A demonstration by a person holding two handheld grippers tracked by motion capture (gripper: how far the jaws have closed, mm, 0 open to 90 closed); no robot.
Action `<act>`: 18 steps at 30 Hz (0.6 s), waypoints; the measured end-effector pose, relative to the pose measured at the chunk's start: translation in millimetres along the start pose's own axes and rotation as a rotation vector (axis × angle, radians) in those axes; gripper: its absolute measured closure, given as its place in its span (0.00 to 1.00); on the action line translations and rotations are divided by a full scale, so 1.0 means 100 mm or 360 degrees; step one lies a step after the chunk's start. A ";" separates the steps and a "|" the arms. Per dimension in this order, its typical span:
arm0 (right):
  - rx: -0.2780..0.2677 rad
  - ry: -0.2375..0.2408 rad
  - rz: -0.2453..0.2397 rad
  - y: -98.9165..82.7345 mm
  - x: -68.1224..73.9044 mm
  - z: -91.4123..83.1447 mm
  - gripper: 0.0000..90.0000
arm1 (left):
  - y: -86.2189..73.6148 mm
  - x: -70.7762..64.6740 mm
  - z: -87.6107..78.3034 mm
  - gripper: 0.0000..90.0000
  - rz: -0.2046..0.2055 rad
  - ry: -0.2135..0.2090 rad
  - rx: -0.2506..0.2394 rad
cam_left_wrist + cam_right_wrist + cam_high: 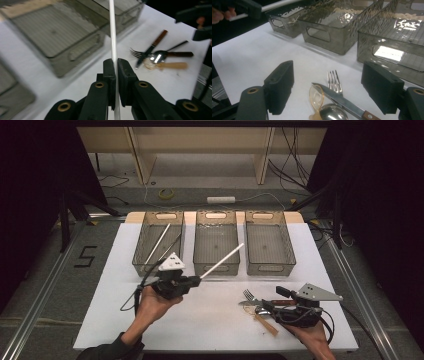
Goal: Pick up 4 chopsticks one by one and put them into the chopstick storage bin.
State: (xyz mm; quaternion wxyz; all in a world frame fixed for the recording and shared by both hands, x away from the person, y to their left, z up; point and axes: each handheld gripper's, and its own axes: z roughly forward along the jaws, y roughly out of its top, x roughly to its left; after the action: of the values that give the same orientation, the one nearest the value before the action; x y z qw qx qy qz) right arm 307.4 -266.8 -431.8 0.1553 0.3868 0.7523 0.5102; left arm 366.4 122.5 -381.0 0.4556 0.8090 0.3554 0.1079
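The work in hand looks like sorting utensils into three clear bins at the twelve o'clock side of the white surface (100, 320), and by my reading it is only partly done. The left gripper (192, 281) is clamped narrow on a white stick (222, 260), its pads pressing the stick from both sides in the left gripper view (113, 45); from above, the stick slants up toward one o'clock, its free end over the near rim of the middle bin (216, 242). The left bin (159, 242) already holds two similar thin sticks (158, 242) lying lengthwise, so the carried stick probably belongs there too, which would mean swinging it toward ten o'clock before letting go. The middle bin and the right bin (269, 242) look empty. The right gripper (267, 310) sits at the four o'clock part of the surface with its jaws wide apart and nothing between them, poised just over a small heap of cutlery: a fork (334, 82), a knife (342, 101) with a wooden handle, a metal spoon (333, 113) and an amber plastic spoon (315, 96), overlapping one another. Left to do, as I judge it: drop the stick, then lift these four pieces one by one into their bins.
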 end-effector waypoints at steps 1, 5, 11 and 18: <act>0.0000 0.0000 0.0000 0.00 0.00 0.00 0.30 | 0.01 0.06 -0.04 0.95 -0.0024 0.0019 -0.0019; 0.0003 0.0001 -0.0001 0.00 0.00 0.00 0.30 | 0.02 0.30 -0.18 0.95 -0.0094 0.0103 -0.0074; 0.0008 0.0001 0.0000 0.00 0.00 0.01 0.30 | 0.03 0.62 -0.30 0.95 -0.0197 0.0246 -0.0128; 0.0006 0.0002 0.0002 -0.01 0.00 0.01 0.30 | 0.03 0.98 -0.35 0.95 -0.0293 0.0389 -0.0140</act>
State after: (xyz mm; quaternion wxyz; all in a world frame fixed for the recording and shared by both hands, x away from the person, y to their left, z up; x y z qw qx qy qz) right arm 307.8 -266.3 -432.6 0.1539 0.3872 0.7530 0.5092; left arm 421.4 211.1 -373.9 0.4519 0.7330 0.4758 0.1788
